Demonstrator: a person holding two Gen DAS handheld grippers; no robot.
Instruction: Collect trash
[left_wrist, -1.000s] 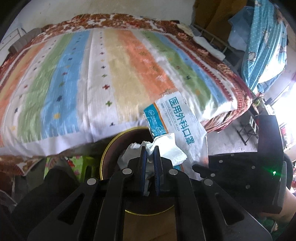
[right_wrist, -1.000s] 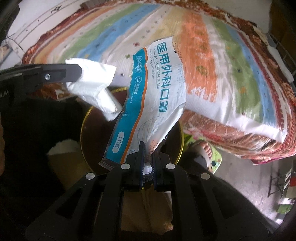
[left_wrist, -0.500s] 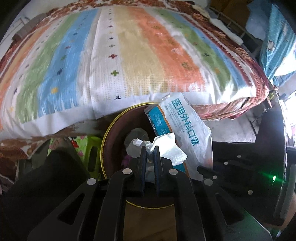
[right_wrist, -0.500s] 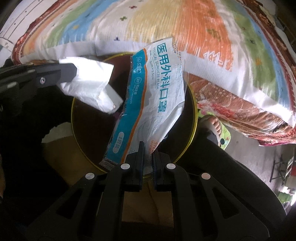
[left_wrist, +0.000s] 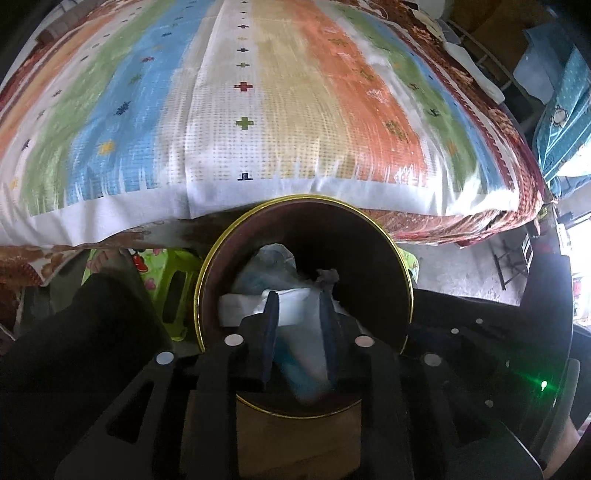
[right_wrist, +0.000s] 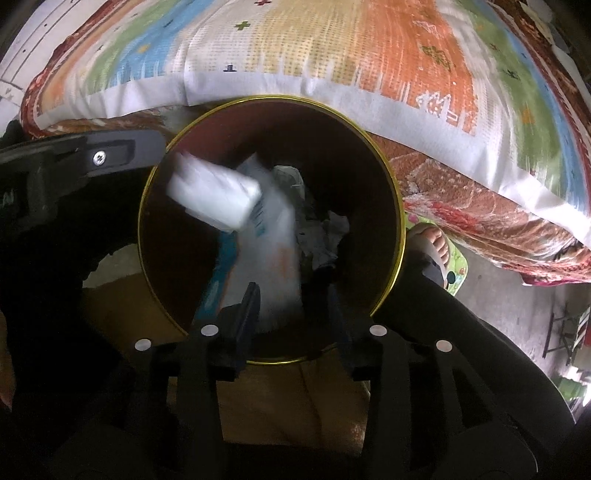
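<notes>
so both grippers were over the trash bin, a round dark can w/ a gold rim standing right by the striped bed cover. left gripper had its jaws apart, nothing pinched; right gripper also spread wide, gripping nothing. the white tissue showed blurred in the bin mouth just below the left gripper's finger, and the mask wrapper, white w/ a blue edge, was blurred too, mostly inside the rim — looked like both were dropping in, tho motion blur made it hard to say if either had landed. older crumpled trash sat deeper in. judged step: release over the bin, prob nearly done for these two pieces. to do it well: keep jaws wide & centred over the opening till both pieces are clear of the pads, don't pull back sideways early since the long wrapper could catch on the rim and tip out. check nothing clung to the pads, then lift straight up. bin looked part full, so light paper might sit high; a gentle push down could help.
</notes>
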